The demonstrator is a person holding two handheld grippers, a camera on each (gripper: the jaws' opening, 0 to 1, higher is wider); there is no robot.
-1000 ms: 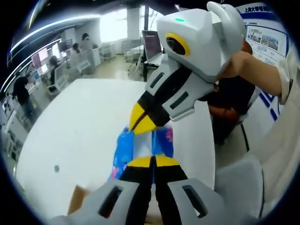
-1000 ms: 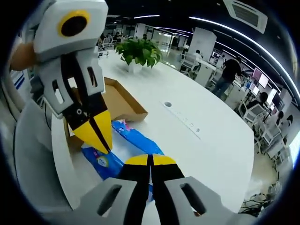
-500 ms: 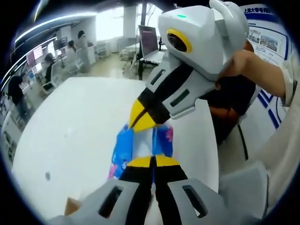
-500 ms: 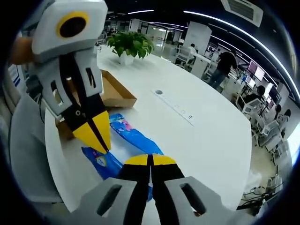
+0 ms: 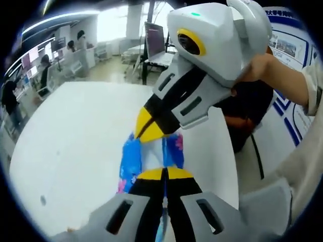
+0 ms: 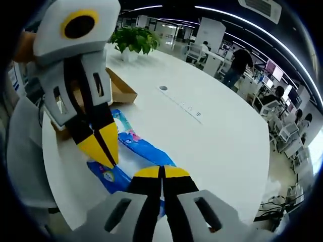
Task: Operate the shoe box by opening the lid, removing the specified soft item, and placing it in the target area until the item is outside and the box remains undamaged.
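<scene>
A soft blue plastic pack with pink print (image 5: 129, 160) hangs stretched between my two grippers above the white table (image 5: 70, 131). My left gripper (image 5: 164, 171) is shut on its near end. The right gripper (image 5: 143, 132) reaches in from the upper right, held by a hand, and is shut on the far end. In the right gripper view the same pack (image 6: 147, 150) runs from my right gripper (image 6: 162, 169) to the left gripper (image 6: 106, 157), which is pinched on its left edge. The open brown cardboard shoe box (image 6: 120, 91) lies behind the left gripper, partly hidden by it.
A potted green plant (image 6: 132, 39) stands on the table (image 6: 217, 146) beyond the box. A row of small sockets (image 6: 187, 108) is set in the tabletop. A grey chair (image 5: 262, 201) stands at the table's edge. People and desks fill the far room.
Both views have shifted as the hands moved; the box now sits further back and left in the right gripper view. Both grippers keep their hold on the pack.
</scene>
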